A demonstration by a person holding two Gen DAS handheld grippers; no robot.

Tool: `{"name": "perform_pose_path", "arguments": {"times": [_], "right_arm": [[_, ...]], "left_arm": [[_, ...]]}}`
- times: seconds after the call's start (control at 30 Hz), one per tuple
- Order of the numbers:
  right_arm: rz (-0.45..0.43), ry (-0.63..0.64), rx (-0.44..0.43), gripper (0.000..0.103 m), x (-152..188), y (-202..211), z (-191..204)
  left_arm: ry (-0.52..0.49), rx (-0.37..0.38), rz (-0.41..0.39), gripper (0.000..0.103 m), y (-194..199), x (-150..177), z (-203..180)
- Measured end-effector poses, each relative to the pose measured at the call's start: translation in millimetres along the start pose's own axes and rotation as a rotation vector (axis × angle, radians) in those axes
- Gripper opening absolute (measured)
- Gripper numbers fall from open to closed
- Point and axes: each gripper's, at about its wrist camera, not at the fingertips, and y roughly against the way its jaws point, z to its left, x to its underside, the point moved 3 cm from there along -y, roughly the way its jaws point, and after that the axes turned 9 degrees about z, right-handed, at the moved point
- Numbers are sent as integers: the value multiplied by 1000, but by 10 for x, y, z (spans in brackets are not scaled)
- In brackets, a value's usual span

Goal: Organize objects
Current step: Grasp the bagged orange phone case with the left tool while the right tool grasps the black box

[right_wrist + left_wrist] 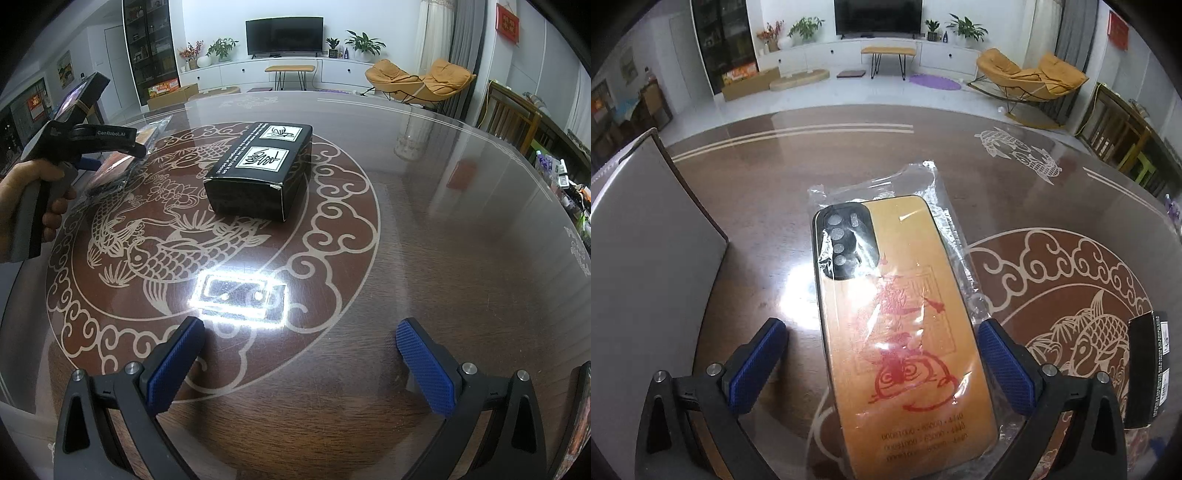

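Grey panel (646, 236) stood at the far left of the table (768, 192), upright on edge. Just right of it, the left gripper (882, 354) hung wide open over a bagged phone case (897, 314), one blue pad on each side, neither touching as far as the glare allowed. To grip well, it should lower squarely, close on the case's long edges rather than loose plastic, and lift level. Further right sat the black box (258, 170), on the fish motif, well apart from the right gripper (301, 365), which hovered fully open and empty above bare tabletop.
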Motion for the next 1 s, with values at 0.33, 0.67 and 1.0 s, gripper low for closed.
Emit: {"name": "perform_pose_path", "arguments": {"times": [0.33,0.67,1.0], "right_arm": [[0,0,0,103,2,-1,-1],[0,-1,1,103,7,-4,-8],[-1,-1,-2,103,6,-3,-4]], "left_arm": [[4,-6,-25,78,75,47,2],[-36,18,-69,77,498,1163,43],[-34,10,-86,78,864,2219,71]]}}
